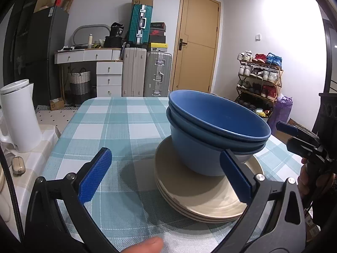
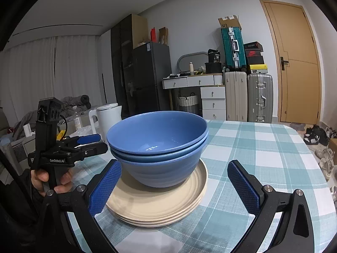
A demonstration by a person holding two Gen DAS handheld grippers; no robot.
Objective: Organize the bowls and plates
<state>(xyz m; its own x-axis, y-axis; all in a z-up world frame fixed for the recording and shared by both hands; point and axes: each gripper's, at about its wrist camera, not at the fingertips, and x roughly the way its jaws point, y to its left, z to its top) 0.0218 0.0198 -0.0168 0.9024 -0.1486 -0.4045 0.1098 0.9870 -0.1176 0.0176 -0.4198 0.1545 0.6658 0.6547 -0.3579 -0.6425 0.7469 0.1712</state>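
A teal-and-white checked cloth (image 2: 252, 147) covers the surface (image 1: 101, 126), and a stack of cream plates (image 2: 160, 206) sits directly on its near part.

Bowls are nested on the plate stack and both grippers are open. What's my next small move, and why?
Probably back both grippers away. The bowls already sit nested on the plates, and the left gripper and right gripper hold nothing, so the stack looks finished.
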